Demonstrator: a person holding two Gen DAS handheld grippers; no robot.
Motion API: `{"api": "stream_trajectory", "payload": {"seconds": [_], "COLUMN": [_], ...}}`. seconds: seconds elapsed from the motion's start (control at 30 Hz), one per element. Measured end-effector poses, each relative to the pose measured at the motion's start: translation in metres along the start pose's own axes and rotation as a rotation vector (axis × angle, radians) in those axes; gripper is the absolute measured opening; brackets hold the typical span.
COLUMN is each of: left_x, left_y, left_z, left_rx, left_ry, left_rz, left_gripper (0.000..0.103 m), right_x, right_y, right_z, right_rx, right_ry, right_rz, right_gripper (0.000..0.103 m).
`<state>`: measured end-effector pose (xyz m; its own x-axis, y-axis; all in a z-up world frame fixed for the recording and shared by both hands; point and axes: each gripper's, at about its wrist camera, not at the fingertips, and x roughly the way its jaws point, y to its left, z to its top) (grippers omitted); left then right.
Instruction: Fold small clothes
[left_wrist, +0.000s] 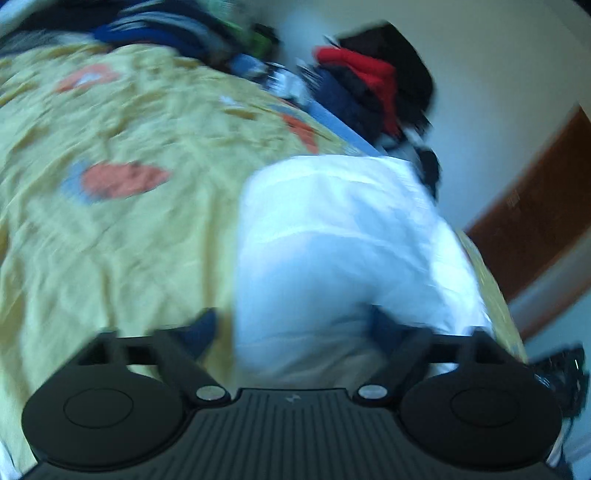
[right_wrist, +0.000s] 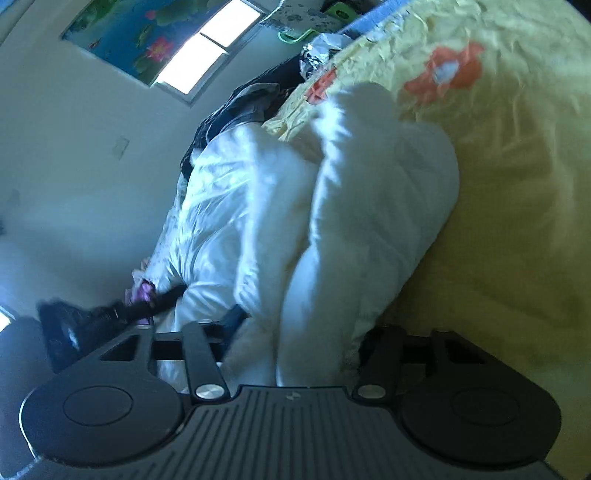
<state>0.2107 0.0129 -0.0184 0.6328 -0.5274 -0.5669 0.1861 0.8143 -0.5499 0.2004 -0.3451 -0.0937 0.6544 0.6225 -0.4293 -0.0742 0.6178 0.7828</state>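
Note:
A white garment (left_wrist: 343, 243) lies on a yellow flowered bedsheet (left_wrist: 122, 236), blurred by motion. My left gripper (left_wrist: 295, 332) is open; its left finger (left_wrist: 199, 332) rests on the sheet and its right finger (left_wrist: 388, 325) is over the cloth's near edge. In the right wrist view the same white garment (right_wrist: 332, 221) is bunched and partly folded over itself. My right gripper (right_wrist: 295, 332) straddles its near edge with the jaws wide apart; the left finger (right_wrist: 232, 321) shows against the cloth, the right is mostly hidden.
A pile of dark, red and blue clothes (left_wrist: 369, 85) sits at the far edge of the bed. A wall and brown door (left_wrist: 535, 206) are to the right. The right wrist view shows a window (right_wrist: 207, 48), the other gripper (right_wrist: 110, 314) at left, and dark clothes (right_wrist: 251, 99).

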Motion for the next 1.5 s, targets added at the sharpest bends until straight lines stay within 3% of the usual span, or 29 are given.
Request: {"api": "stream_trajectory", "payload": {"seconds": [0.1,0.2,0.27,0.37,0.5,0.57,0.6,0.63,0.67,0.7,0.8,0.9,0.97,1.07,1.13,1.27,1.37,1.5], "left_x": [-0.026,-0.06,-0.074,-0.077,-0.067,-0.062,-0.059,-0.057,-0.055,-0.054,-0.049,-0.044,-0.047,-0.072,-0.102,-0.146,-0.143,-0.1], "left_y": [0.002,-0.007,-0.008,-0.004,0.008,0.008,0.006,0.004,0.003,0.003,0.003,-0.004,-0.01,-0.013,-0.011,-0.026,-0.055,-0.101], "left_z": [-0.014,-0.031,-0.045,-0.061,-0.064,-0.061,-0.06,-0.059,-0.057,-0.056,-0.052,-0.054,-0.056,-0.058,-0.059,-0.057,-0.059,-0.077], "left_rx": [-0.053,-0.01,0.03,0.076,-0.022,-0.044,-0.045,-0.049,-0.05,-0.042,0.031,0.128,0.171,0.22,0.237,0.36,0.448,0.589], "left_ry": [-0.072,-0.121,-0.103,-0.089,-0.024,0.018,0.039,0.055,0.067,0.074,0.106,0.112,0.102,0.037,-0.068,-0.255,-0.307,-0.33], "left_rz": [0.006,-0.034,-0.058,-0.002,-0.037,-0.09,-0.115,-0.13,-0.115,-0.107,-0.076,-0.031,-0.011,0.023,0.057,0.184,0.188,0.17], "left_gripper": [0.098,0.098,0.098,0.098,0.1,0.099,0.092,0.076,0.073,0.065,0.052,0.051,0.055,0.07,0.073,0.074,0.074,0.074], "right_x": [-0.012,-0.043,-0.068,-0.088,-0.073,-0.06,-0.056,-0.05,-0.047,-0.044,-0.046,-0.042,-0.04,-0.05,-0.064,-0.116,-0.148,-0.113], "right_y": [-0.004,-0.001,0.0,-0.001,0.005,0.012,0.016,0.019,0.023,0.027,0.034,0.03,0.027,0.018,0.016,0.023,0.046,0.111], "right_z": [-0.004,-0.016,-0.026,-0.043,-0.06,-0.065,-0.066,-0.064,-0.064,-0.062,-0.057,-0.061,-0.061,-0.062,-0.061,-0.04,-0.01,0.021], "right_rx": [0.053,0.066,0.054,0.071,0.049,0.009,-0.002,-0.01,-0.028,-0.051,-0.096,-0.143,-0.122,-0.055,-0.002,-0.015,-0.074,-0.269], "right_ry": [-0.026,-0.068,-0.1,-0.091,-0.008,0.012,0.023,0.034,0.05,0.063,0.065,0.089,0.079,0.062,0.057,-0.108,-0.246,-0.219], "right_rz": [0.018,0.006,0.002,0.031,0.003,-0.016,-0.023,-0.036,-0.044,-0.044,-0.063,-0.096,-0.081,-0.046,-0.04,-0.036,0.011,0.128], "right_gripper": [0.073,0.081,0.088,0.092,0.092,0.086,0.079,0.067,0.058,0.043,0.034,0.03,0.037,0.048,0.067,0.067,0.067,0.081]}}
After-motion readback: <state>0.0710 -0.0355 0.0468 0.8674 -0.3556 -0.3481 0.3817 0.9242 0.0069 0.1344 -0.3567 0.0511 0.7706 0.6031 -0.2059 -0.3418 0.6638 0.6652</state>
